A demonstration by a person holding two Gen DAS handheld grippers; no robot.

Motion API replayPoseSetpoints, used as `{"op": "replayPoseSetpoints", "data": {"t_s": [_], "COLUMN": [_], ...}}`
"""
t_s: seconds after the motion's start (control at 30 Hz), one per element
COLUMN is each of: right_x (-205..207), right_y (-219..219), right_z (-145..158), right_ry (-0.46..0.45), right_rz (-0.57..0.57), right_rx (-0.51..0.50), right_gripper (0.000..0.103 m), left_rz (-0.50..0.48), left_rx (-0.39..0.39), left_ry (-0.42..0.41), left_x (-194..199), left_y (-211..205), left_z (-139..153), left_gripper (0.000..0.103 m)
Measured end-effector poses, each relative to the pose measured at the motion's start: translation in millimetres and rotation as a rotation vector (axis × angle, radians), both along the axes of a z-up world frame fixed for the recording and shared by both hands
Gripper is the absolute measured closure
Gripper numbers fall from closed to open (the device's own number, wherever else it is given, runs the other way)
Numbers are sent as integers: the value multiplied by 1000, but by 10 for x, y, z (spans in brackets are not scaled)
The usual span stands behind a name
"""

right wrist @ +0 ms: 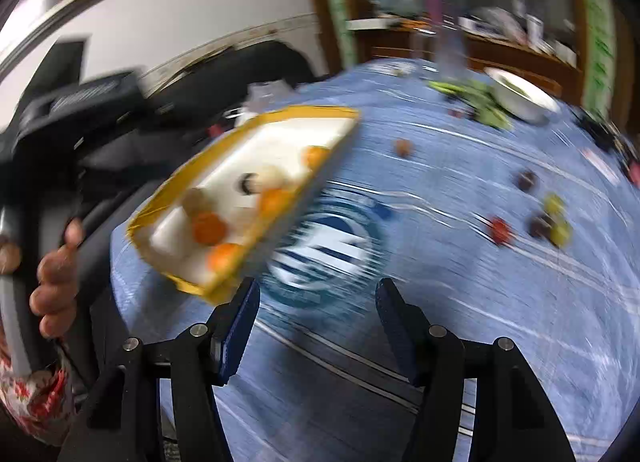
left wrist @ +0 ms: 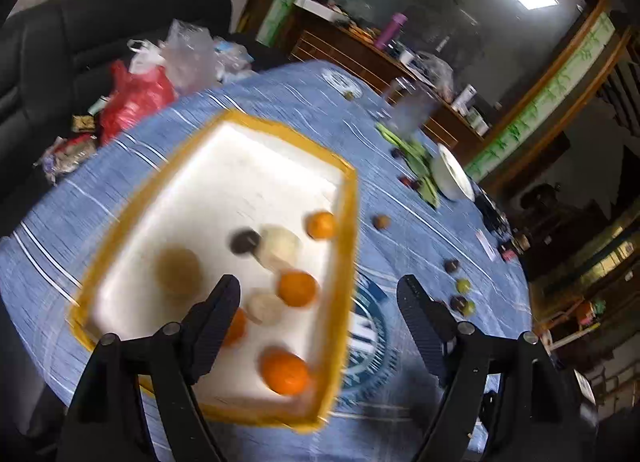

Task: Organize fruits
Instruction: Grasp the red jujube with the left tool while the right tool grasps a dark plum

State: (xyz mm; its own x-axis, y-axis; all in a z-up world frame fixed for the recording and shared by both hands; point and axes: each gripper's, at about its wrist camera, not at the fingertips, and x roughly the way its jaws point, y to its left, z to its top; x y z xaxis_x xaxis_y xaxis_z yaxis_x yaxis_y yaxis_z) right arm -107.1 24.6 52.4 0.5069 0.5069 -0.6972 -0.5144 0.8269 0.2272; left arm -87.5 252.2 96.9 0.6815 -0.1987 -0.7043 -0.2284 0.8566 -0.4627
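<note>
Here, a table point(left wrist: 280, 101) draped in a blue striped cloth carries a yellow-rimmed white tray point(left wrist: 348, 229). Inside the tray lie several oranges point(left wrist: 297, 288), pale round fruits point(left wrist: 280, 244) and one dark fruit point(left wrist: 244, 241). Small dark and green fruits point(right wrist: 548, 221) sit scattered on the cloth, well apart from the tray. The left claw point(left wrist: 318, 290) hangs spread and empty above the tray's near end; the right claw point(right wrist: 318, 294) gapes empty over the cloth.
</note>
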Motion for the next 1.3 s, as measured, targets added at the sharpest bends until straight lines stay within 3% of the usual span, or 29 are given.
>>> {"op": "replayPoseSetpoints", "data": {"t_s": [0.27,0.43,0.63,0.87,0.9,1.03,1.1,1.3], "right_x": [145,251,486,738,777,941,1027,1398], "right_y": [-1171,-1602,-1730,-1594,-1586,-1623,-1654,-1615], "right_z": [-141,-154,-207,-243,-243,-265,-260,-112], "right_ry": [58,67,92,99,99,109,114,71], "right_rz": [-256,-349,-373,-337,-338,-362,-377,-378], "right_rx": [14,5,25,36,41,65,78,62], "right_gripper": [38,39,39,39,39,39,39,39], "left_rz": [-104,-165,-238,-376,-396,-491,-514,-557], "left_rx": [87,121,173,284,287,305,314,296], "left_ry": [32,59,55,-12,-16,-22,-24,-30], "left_x": [53,174,303,543,585,815,918,1158], "left_y": [-600,-896,-1216,-1673,-1730,-2011,-2108,-2204], "left_z": [-117,-242,-326,-397,-415,-542,-608,-780], "left_gripper": [23,23,23,23,25,52,58,62]}}
